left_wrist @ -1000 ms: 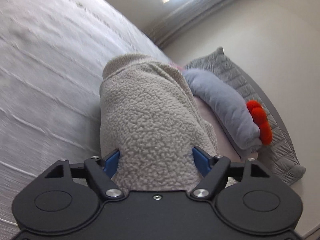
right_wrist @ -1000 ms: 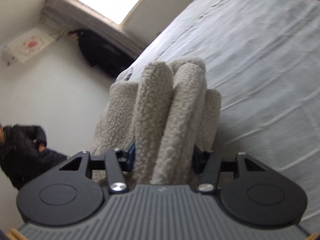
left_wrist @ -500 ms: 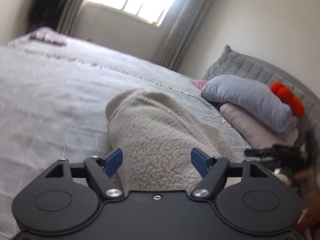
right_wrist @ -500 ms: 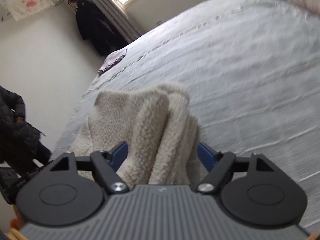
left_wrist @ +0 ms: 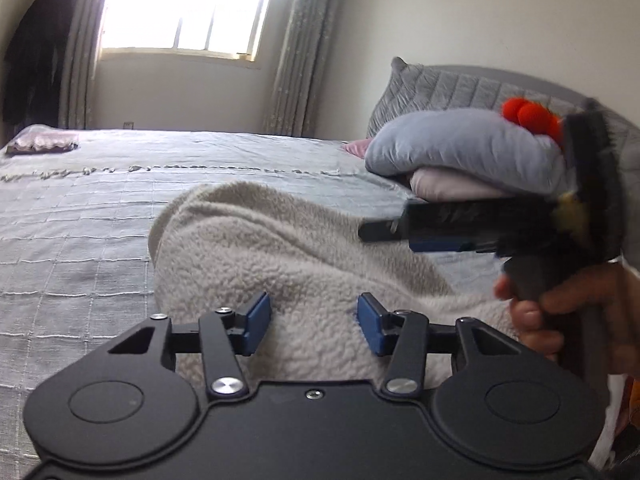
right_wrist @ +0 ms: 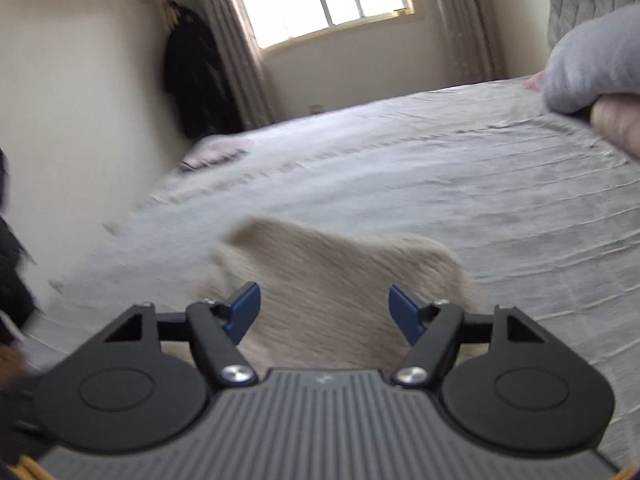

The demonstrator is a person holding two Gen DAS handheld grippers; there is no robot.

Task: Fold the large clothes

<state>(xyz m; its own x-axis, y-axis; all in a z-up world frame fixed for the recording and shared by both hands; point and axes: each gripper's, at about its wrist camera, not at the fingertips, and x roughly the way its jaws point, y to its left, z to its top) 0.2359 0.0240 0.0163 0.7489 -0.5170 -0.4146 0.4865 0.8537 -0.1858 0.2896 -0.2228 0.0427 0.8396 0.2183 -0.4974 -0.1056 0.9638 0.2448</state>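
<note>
A cream fleece garment (left_wrist: pixel 280 248) lies folded in a thick bundle on the grey bedspread (left_wrist: pixel 80 216). My left gripper (left_wrist: pixel 314 322) is at its near edge, blue pads apart with fleece between them; the jaws look open around it. In the right wrist view the same fleece (right_wrist: pixel 340 280) lies blurred on the bed, and my right gripper (right_wrist: pixel 324 308) is wide open above its near edge, holding nothing. The right gripper also shows in the left wrist view (left_wrist: pixel 460 228), held in a hand over the fleece's right side.
A grey-blue pillow (left_wrist: pixel 460 152) lies on a pink one (left_wrist: pixel 452 186) at the headboard, with a red pom-pom toy (left_wrist: pixel 528 116) on top. A window (left_wrist: pixel 184 4) with curtains is at the back. A dark coat (right_wrist: pixel 196 80) hangs in the corner.
Both grippers lowered the fleece bundle onto the bed and levelled out. The right gripper opened and let go of the fleece, then drew back. The left jaws narrowed slightly on the fleece.
</note>
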